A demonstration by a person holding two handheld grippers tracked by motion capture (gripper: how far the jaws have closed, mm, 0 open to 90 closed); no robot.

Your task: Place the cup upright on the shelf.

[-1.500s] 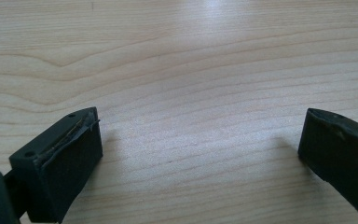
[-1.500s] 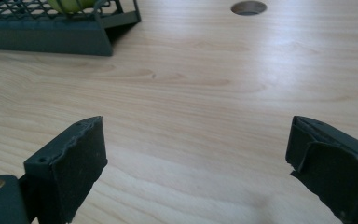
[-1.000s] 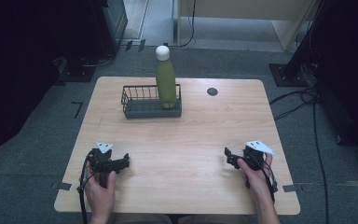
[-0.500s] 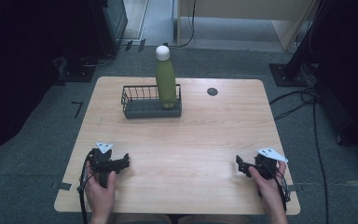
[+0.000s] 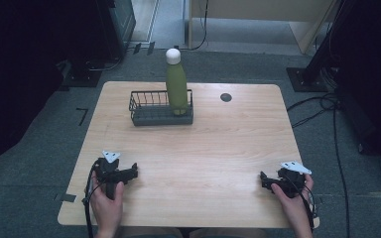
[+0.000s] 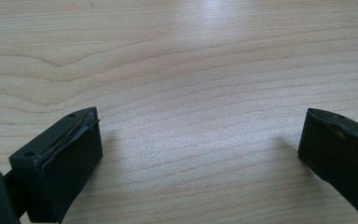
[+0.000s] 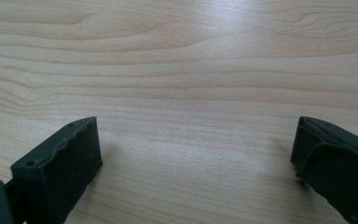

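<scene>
The green bottle (image 5: 176, 87) with its white cap stands upright in the right end of the wire basket (image 5: 149, 106), well ahead of both grippers on the far side of the table (image 5: 228, 148); it lies ahead and to the right of the left gripper (image 5: 129, 172) and ahead and well to the left of the right gripper (image 5: 264, 179). We find the left gripper released, its jaws spread wide over bare wood in the left gripper view, nothing between them. The right gripper is likewise released; its jaws have just been opening and nothing lies between them. We judge the main risk to be the bottle's height: tall and narrow, resting in a low basket, it could tip if a jaw strikes its upper body or cap on approach. A second risk is the basket itself, which is light and could slide or lift if the bottle is drawn out at an angle and catches the rim. The smooth bottle wall could also slip in a loose grasp. Count: one bottle, one basket, one table, two grippers, and one dark round port (image 5: 225, 97) in the tabletop beyond the right gripper.
</scene>
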